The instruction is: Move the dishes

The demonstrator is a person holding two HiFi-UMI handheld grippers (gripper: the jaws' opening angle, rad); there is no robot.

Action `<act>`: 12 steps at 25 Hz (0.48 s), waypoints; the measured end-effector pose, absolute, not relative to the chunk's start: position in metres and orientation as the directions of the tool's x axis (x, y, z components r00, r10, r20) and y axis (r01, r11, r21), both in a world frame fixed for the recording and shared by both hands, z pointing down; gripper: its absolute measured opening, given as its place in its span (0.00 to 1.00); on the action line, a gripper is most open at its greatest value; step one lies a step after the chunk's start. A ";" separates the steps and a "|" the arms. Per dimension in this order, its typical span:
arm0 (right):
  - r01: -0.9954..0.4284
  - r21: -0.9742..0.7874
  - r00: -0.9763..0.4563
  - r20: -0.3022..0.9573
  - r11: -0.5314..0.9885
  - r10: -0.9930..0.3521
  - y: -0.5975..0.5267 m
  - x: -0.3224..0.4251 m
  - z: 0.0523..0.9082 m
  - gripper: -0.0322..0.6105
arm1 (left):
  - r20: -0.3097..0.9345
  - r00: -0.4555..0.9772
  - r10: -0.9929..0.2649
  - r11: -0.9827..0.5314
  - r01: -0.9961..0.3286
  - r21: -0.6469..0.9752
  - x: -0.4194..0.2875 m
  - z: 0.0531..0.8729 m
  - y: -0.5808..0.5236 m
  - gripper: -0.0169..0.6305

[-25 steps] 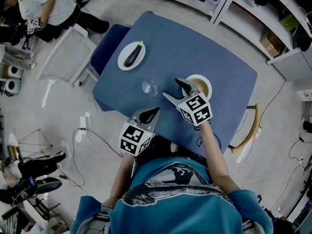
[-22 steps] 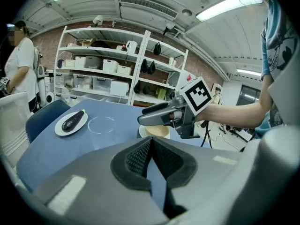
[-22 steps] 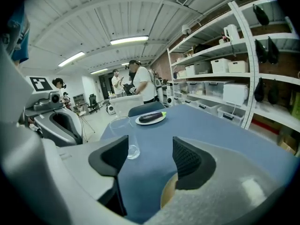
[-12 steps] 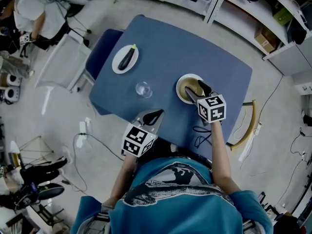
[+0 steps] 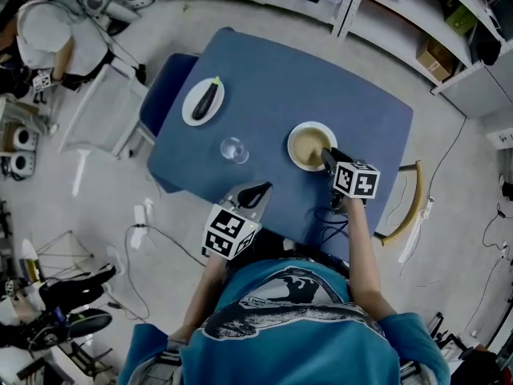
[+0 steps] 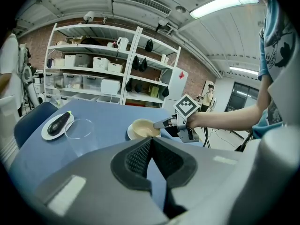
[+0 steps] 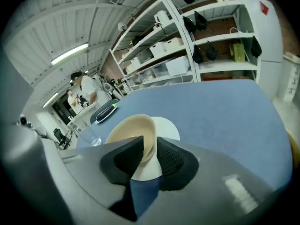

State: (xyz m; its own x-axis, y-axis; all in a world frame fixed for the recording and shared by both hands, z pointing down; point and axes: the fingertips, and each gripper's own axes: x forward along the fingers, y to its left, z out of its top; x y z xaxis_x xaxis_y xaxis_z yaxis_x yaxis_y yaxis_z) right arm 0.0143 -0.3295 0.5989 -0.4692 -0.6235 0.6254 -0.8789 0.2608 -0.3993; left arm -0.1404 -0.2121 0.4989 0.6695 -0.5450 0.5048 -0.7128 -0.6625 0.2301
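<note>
A beige bowl [image 5: 309,144] stands on a small white plate [image 7: 165,126] on the blue table [image 5: 304,79]. My right gripper [image 5: 329,158] is at the bowl's near right edge. Its jaws have just been closing, and the pads now pinch the bowl's rim [image 7: 149,139], one inside and one outside. My left gripper [image 5: 256,192] hovers shut and empty over the table's near edge, pointing at the bowl [image 6: 142,128]. Further left, an eggplant lies on a white plate [image 5: 203,101], and a clear glass [image 5: 233,149] stands between that plate and the bowl.
A blue chair [image 5: 164,83] is pushed against the table's left side and a wooden chair [image 5: 410,215] stands at the right. Shelving [image 5: 449,22] runs along the back. Another person [image 5: 52,30] sits at the far left. Cables [image 5: 152,223] trail on the floor.
My right gripper swung from the bowl's front left to its near right edge, rolled over, dropped, and closed from wide open onto the rim. The left gripper barely shifted.
</note>
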 end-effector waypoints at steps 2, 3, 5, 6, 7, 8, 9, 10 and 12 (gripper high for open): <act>-0.875 -0.446 -0.458 0.635 0.189 -0.622 -0.326 0.018 0.606 0.13 | 0.508 0.670 -0.542 -0.665 -0.711 0.229 -0.139 0.499 -0.212 0.05; -0.872 -0.464 -0.453 0.638 0.159 -0.622 -0.325 0.020 0.608 0.10 | 0.509 0.670 -0.540 -0.666 -0.710 0.229 -0.139 0.500 -0.212 0.05; -0.861 -0.494 -0.454 0.641 0.120 -0.619 -0.323 0.023 0.609 0.09 | 0.512 0.670 -0.538 -0.667 -0.710 0.228 -0.138 0.501 -0.213 0.05; -0.853 -0.511 -0.458 0.637 0.106 -0.620 -0.323 0.024 0.609 0.09 | 0.513 0.669 -0.537 -0.667 -0.710 0.227 -0.138 0.501 -0.213 0.05; -0.844 -0.528 -0.463 0.630 0.093 -0.623 -0.323 0.025 0.607 0.08 | 0.515 0.668 -0.536 -0.667 -0.710 0.227 -0.138 0.501 -0.213 0.05; -0.836 -0.542 -0.467 0.624 0.084 -0.627 -0.323 0.026 0.606 0.08 | 0.518 0.667 -0.536 -0.667 -0.710 0.226 -0.137 0.502 -0.213 0.05; -0.832 -0.549 -0.469 0.620 0.080 -0.629 -0.323 0.028 0.605 0.08 | 0.520 0.666 -0.535 -0.666 -0.711 0.225 -0.137 0.503 -0.212 0.05; -0.832 -0.549 -0.469 0.619 0.079 -0.630 -0.322 0.029 0.604 0.08 | 0.522 0.665 -0.534 -0.666 -0.711 0.225 -0.136 0.503 -0.212 0.05; -0.834 -0.546 -0.468 0.620 0.082 -0.630 -0.320 0.031 0.603 0.08 | 0.524 0.665 -0.533 -0.666 -0.711 0.225 -0.136 0.503 -0.210 0.05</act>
